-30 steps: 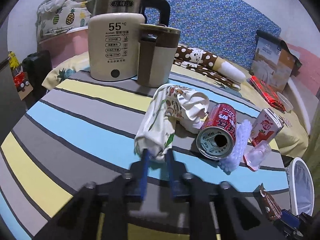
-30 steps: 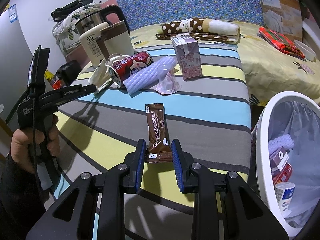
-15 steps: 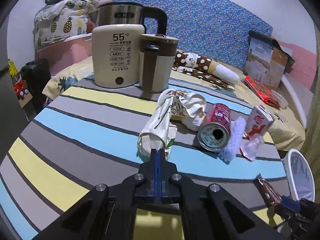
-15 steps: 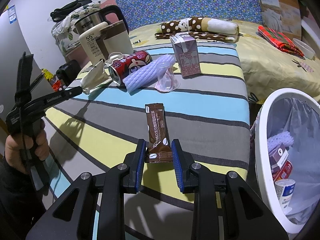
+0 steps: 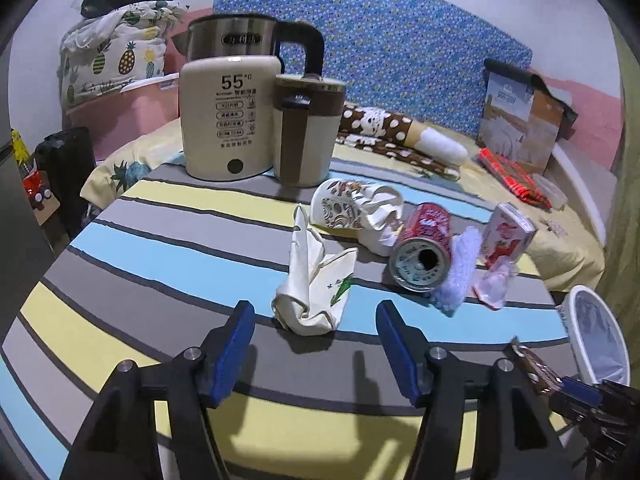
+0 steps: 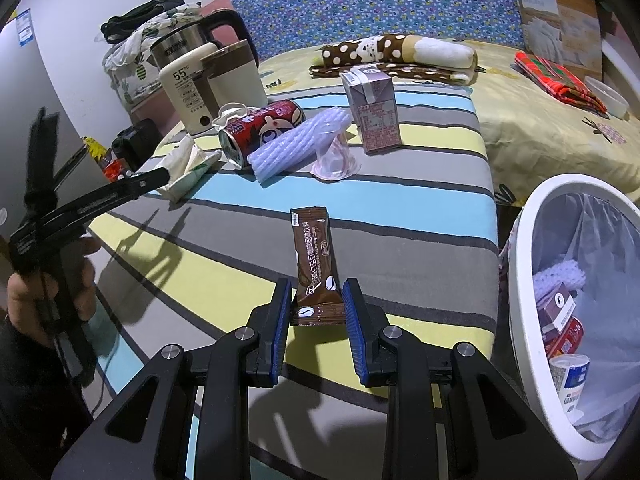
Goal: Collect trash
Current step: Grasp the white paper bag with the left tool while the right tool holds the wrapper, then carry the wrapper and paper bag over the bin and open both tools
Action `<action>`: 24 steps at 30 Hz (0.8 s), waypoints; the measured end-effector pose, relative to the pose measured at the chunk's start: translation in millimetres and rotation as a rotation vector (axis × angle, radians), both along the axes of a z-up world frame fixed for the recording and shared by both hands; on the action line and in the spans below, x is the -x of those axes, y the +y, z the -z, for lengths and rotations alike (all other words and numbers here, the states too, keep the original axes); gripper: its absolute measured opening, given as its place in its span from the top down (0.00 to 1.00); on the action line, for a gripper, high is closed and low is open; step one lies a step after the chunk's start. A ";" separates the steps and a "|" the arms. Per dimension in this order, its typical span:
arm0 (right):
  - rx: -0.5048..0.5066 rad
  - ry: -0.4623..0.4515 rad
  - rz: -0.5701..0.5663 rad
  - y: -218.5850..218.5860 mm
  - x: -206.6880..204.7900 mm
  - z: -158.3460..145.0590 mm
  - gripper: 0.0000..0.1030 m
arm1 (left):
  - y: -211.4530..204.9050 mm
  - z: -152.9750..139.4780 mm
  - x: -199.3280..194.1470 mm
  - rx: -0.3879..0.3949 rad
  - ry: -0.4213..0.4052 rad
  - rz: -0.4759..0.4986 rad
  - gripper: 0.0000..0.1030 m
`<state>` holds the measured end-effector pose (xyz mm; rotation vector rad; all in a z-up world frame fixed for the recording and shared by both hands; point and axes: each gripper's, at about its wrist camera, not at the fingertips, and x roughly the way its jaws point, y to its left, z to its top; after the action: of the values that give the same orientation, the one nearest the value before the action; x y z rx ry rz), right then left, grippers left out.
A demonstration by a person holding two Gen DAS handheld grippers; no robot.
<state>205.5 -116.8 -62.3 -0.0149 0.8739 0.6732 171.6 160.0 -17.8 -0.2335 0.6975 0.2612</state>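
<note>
A crumpled white paper wrapper (image 5: 316, 284) lies on the striped table (image 5: 160, 264), its near end between my left gripper's (image 5: 313, 312) fingertips. Those jaws are opening wide and the pads do not touch it. Behind it lie a crushed printed paper cup (image 5: 352, 208), a red can (image 5: 428, 236) on its side, a foam net (image 5: 456, 272), a clear plastic cup (image 5: 494, 284) and a small carton (image 5: 506, 236). My right gripper (image 6: 318, 286) is shut on the near end of a brown coffee sachet (image 6: 314, 248), held above the table beside the white bin (image 6: 520, 280).
A kettle (image 5: 228, 120) and a brown-and-cream mug (image 5: 306, 132) stand at the table's far side. The bin, off the table's right edge, holds several pieces of trash. A bed with a spotted cushion (image 6: 396, 52) lies beyond. A hand (image 6: 24, 300) holds the left gripper.
The left gripper, shut at the paper wrapper's lower end before, has opened wide, and the wrapper now rests on the table. The right gripper and its sachet have not moved.
</note>
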 end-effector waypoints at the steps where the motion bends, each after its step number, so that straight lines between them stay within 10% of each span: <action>1: 0.001 0.000 0.000 0.0 -0.1 0.2 0.72 | 1.7 2.4 -5.1 -0.004 0.012 -0.006 0.39; 5: 0.002 0.001 0.003 0.4 -0.8 0.7 0.72 | 10.5 9.1 -20.3 0.022 0.028 -0.013 0.39; 9: 0.004 0.000 0.005 0.9 -1.3 1.1 0.72 | 12.6 14.7 -27.2 0.044 0.055 -0.001 0.73; 24: -0.032 -0.052 0.037 -13.4 13.2 -17.7 0.72 | -39.7 -7.0 24.1 0.032 0.018 0.104 0.74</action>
<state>192.2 -130.2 -44.6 0.0124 0.8111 0.6490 147.5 120.4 -10.8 -0.2246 0.7299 0.1532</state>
